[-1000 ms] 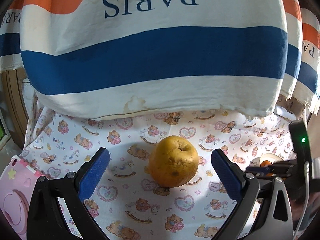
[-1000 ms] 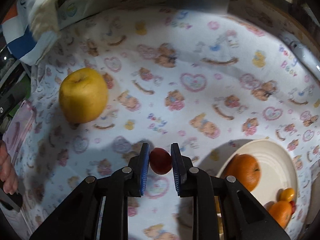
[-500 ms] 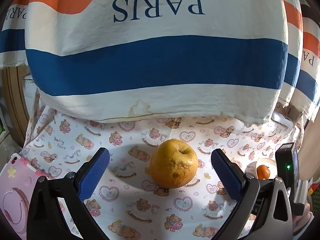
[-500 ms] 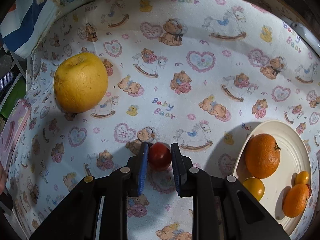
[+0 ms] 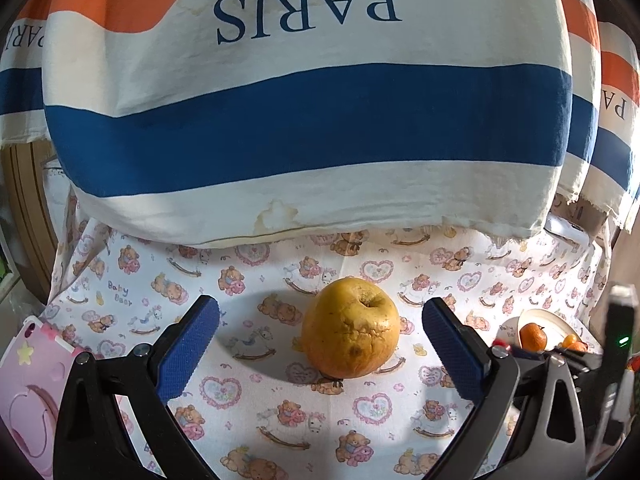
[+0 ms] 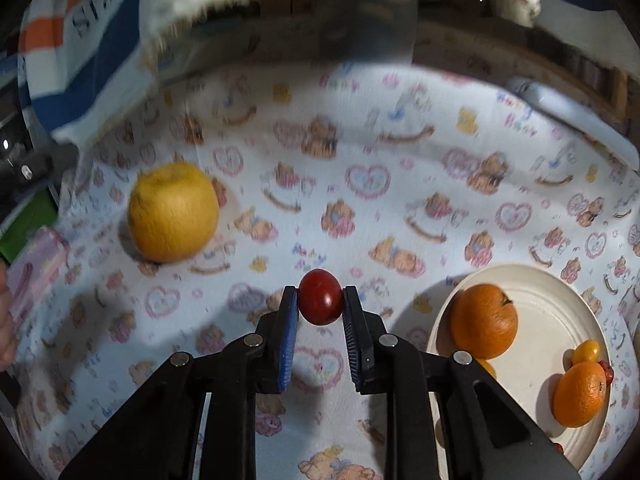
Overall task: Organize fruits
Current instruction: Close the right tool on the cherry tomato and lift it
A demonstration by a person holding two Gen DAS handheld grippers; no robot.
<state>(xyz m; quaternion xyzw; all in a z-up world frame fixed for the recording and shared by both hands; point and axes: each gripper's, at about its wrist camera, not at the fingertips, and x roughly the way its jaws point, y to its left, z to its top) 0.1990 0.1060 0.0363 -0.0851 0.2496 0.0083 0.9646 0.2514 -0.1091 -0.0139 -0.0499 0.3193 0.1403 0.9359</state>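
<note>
Right hand-held gripper is clamped on a small red tomato, held above the cloth, left of the plate holding oranges. Left hand-held gripper gapes wide, empty, either side of the yellow apple without touching it.

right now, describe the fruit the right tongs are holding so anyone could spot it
Start at the cream plate of oranges on the teddy-bear cloth, then look left to the black right tongs. Pinched between their blue pads is a small red tomato, the only dark red, glossy fruit off the plate, far smaller than the big yellow apple.
</note>
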